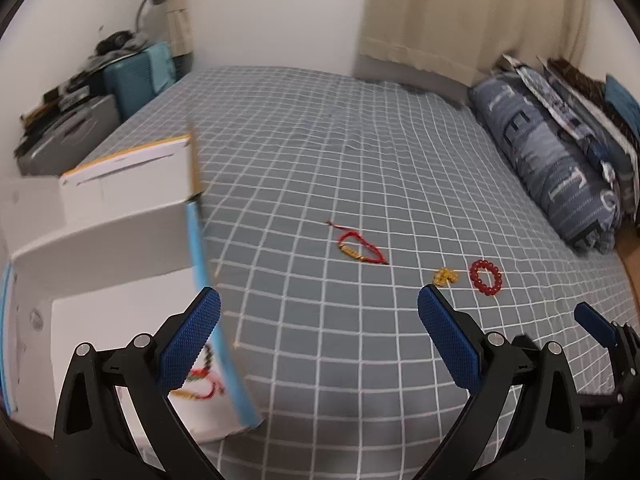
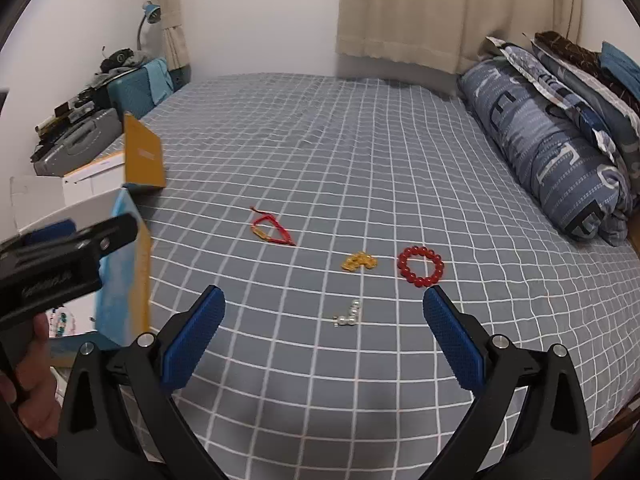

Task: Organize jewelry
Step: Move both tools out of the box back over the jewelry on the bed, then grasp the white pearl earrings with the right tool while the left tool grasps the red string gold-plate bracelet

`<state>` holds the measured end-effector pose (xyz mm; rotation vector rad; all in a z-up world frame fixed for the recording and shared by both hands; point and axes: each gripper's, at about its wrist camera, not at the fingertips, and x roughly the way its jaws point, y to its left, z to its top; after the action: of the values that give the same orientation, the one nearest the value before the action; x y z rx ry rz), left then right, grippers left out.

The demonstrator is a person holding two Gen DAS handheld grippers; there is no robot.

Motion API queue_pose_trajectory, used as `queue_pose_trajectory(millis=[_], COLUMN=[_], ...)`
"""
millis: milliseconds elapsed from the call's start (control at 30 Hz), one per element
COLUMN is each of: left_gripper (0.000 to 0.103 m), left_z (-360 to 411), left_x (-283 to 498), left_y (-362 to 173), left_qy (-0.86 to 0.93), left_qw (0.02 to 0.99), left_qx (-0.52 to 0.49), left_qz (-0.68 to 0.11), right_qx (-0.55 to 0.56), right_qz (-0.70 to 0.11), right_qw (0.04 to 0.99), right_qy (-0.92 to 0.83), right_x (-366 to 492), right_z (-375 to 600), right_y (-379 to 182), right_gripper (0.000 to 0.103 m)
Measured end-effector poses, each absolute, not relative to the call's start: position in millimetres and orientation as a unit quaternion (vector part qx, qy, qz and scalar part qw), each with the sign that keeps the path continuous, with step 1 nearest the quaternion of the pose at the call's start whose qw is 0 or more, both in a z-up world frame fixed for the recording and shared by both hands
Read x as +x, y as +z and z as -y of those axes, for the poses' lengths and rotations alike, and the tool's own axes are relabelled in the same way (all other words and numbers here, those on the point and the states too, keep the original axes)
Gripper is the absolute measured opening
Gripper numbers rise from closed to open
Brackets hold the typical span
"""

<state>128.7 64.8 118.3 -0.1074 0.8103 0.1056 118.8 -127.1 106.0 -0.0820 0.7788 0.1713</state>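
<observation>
Open box (image 1: 120,320) at the bed's left edge, bracelets already inside. My left gripper (image 1: 320,336) hangs over its right wall, fingers spread, empty. Right of the box on the checked sheet (image 2: 320,152): red cord bracelet (image 2: 272,231), yellow bead bracelet (image 2: 359,261), silver bead piece (image 2: 349,315), red bead bracelet (image 2: 421,266), all apart, bare sheet between. My right gripper (image 2: 324,332) is released above the silver piece. Pillows (image 2: 552,152) line the far right edge.
</observation>
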Motion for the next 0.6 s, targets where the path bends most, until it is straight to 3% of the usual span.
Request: queue_pose_trajectory(millis=[600], left_gripper=[0.097], left_z=[-20.3], left_x=[279.6], left_y=[32.8], left_qy=[0.063], left_qw=[0.893], left_qx=[-0.022], left_qz=[-0.446], right_qx=[-0.013], right_qz=[-0.457], right_qw=[0.886], right_qy=[0.079], right_x=[196.4], right_z=[159.6], right_y=[1.4], right_gripper=[0.095])
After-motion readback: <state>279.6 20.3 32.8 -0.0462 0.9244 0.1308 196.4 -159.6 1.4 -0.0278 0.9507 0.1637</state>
